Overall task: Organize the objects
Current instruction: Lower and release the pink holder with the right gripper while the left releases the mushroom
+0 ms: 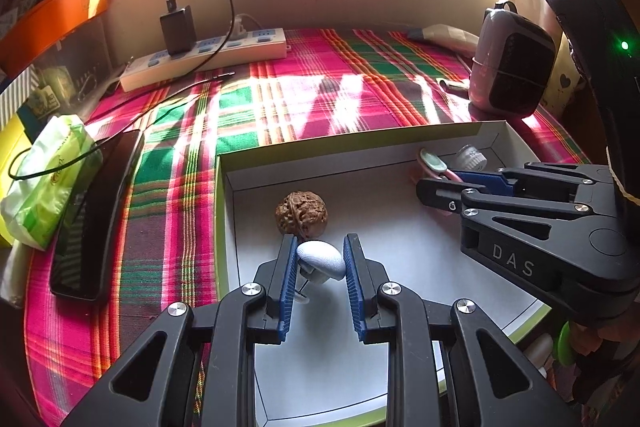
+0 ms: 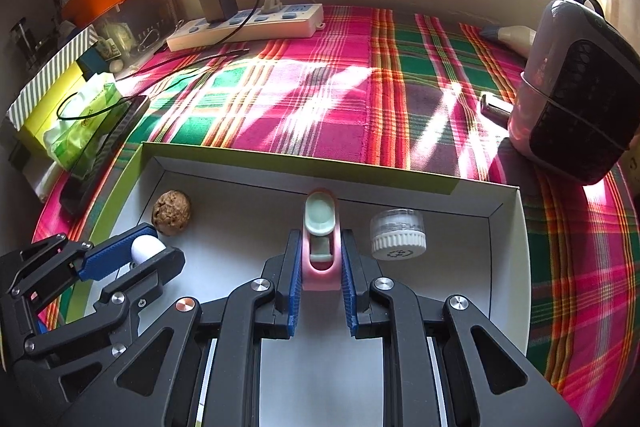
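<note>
A shallow white box point(image 1: 320, 171) with a lime-green rim lies on the plaid cloth. Inside it my left gripper point(image 1: 320, 253) is shut on a white egg-shaped object point(image 1: 322, 259), just in front of a brown walnut point(image 1: 301, 215). In the right wrist view the same left gripper point(image 2: 156, 251) shows at the box's point(image 2: 240, 171) left side, with the white object point(image 2: 147, 247) in it beside the walnut point(image 2: 172, 213). My right gripper point(image 2: 320, 251) is shut on a pink item with a pale green insert point(image 2: 320, 223), low over the box floor. A small white-capped jar point(image 2: 398, 233) lies just to its right. The right gripper point(image 1: 436, 183) also appears in the left wrist view.
A power strip point(image 2: 248, 23) with a black charger sits at the back. A black phone point(image 1: 96, 211) and a green tissue pack point(image 1: 48, 179) lie left of the box. A pink and black appliance point(image 2: 576, 95) stands at the right. Plaid cloth point(image 2: 320, 87) covers the table.
</note>
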A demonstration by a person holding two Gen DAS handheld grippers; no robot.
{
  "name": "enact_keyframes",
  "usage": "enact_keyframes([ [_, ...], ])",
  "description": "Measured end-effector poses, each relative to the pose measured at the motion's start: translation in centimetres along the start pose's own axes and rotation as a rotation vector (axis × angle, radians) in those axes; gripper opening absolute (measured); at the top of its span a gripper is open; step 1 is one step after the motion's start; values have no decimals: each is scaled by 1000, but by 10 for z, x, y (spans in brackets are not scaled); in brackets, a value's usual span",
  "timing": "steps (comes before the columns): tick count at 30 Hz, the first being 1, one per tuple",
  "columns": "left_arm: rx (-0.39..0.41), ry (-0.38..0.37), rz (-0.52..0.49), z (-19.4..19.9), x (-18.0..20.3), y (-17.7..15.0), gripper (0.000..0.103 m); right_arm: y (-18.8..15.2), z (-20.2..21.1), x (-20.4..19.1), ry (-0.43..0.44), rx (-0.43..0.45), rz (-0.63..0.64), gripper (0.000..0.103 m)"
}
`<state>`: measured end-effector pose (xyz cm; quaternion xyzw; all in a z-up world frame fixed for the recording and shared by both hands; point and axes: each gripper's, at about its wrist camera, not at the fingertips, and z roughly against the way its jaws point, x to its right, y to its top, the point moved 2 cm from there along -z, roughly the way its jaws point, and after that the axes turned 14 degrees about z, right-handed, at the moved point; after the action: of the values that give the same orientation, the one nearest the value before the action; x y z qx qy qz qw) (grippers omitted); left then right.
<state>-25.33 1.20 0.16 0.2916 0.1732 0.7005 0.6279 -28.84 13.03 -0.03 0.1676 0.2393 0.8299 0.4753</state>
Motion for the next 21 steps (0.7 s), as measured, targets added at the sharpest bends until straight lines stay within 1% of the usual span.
enact_keyframes([
  [17, 0, 16, -7, -1, 0, -1, 22, 1, 0, 0, -5, -2, -18, 19],
  [19, -1, 17, -8, -1, 0, -2, 22, 1, 0, 0, -1, -4, -21, 20],
  [21, -1, 18, -10, -1, 1, -2, 22, 1, 0, 0, -2, -4, -21, 23],
])
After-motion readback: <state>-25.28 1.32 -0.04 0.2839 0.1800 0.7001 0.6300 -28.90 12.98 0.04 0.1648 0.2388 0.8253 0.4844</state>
